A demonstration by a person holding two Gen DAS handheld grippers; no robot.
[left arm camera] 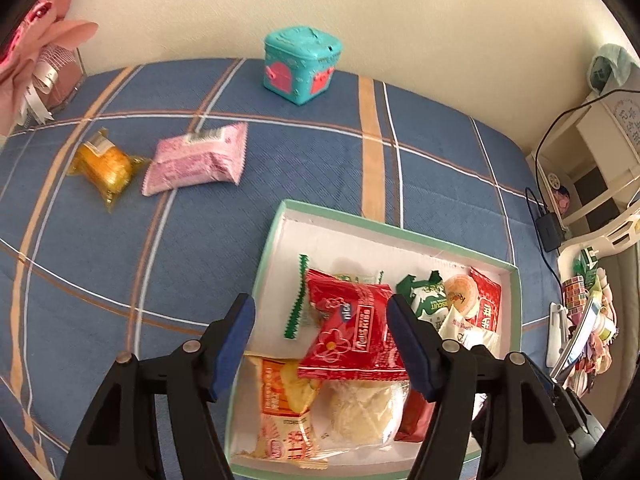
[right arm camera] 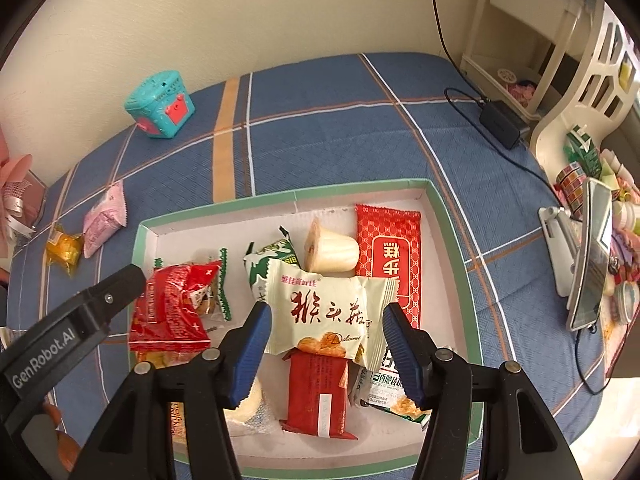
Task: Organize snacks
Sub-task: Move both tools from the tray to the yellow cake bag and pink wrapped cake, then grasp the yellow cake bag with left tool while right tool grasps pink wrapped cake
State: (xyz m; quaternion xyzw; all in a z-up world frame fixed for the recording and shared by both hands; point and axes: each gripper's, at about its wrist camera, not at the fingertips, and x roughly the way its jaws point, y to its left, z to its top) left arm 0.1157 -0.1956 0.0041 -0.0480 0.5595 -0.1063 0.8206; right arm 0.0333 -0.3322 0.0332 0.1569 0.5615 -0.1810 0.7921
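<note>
Left wrist view: the left gripper (left arm camera: 320,344) hangs over the shallow green-rimmed cardboard box (left arm camera: 384,229) on the blue plaid bedspread (left arm camera: 120,260), its 2 blue-padded jaws apart above a red foil snack packet (left arm camera: 352,336), not pressing it. A pink wrapped snack (left arm camera: 196,158) and a golden cellophane sweet (left arm camera: 105,168) lie outside the box, near a teal toy cube (left arm camera: 302,64).

Right wrist view: the right gripper (right arm camera: 326,344) has its jaws apart above a cream snack packet with red lettering (right arm camera: 328,310), which lies in the box, unclamped.
</note>
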